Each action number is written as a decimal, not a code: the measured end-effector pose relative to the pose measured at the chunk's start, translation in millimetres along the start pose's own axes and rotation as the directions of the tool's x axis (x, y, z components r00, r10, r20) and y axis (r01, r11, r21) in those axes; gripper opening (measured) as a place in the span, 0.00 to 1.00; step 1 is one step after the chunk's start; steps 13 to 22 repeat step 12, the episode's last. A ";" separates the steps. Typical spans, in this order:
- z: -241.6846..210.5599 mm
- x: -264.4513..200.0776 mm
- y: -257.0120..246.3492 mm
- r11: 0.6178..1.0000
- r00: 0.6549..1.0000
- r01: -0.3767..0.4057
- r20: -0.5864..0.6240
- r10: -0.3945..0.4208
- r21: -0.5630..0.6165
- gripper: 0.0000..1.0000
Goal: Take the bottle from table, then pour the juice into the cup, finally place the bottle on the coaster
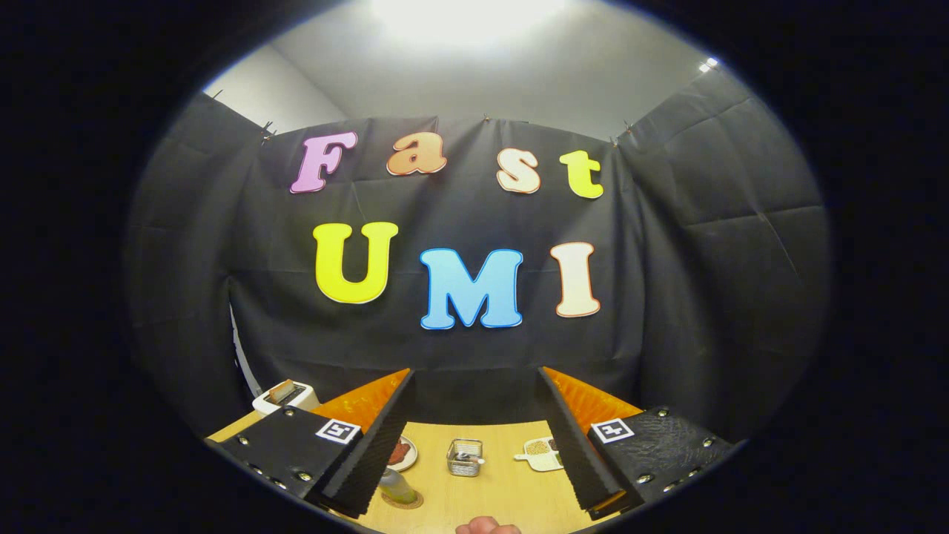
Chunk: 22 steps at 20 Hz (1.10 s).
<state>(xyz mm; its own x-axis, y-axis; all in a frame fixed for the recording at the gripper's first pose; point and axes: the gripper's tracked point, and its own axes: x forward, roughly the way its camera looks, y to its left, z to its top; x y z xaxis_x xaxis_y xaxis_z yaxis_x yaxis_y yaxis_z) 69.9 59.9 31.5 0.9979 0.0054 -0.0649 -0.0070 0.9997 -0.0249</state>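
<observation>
We see one bottle (395, 486) standing upright on the bench (497, 497), its long axis vertical and its neck pointing up, though the left finger hides its top. It sits on one round coaster (404, 500), just inside that finger's tip. The gripper (474, 437) hangs above the bench with its fingers (374, 445) spread wide apart and nothing between them. Beyond the bottle lies one plate (404, 452) with something reddish on it. Between the fingers, farther out, stands one small mesh basket (465, 457). Beside the right finger lies one pale tray (541, 454), perhaps holding snacks. One toaster (282, 395) sits beyond the left finger. A fingertip (487, 527) shows at the near edge.
</observation>
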 end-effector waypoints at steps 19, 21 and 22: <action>19.1 -4.6 -63.8 0.999 0.999 -0.044 0.025 0.043 0.020 0.98; 19.1 -4.6 -63.8 0.999 0.999 -0.044 0.025 0.043 0.020 0.98; 19.1 -4.6 -63.8 0.999 0.999 -0.044 0.025 0.043 0.020 0.98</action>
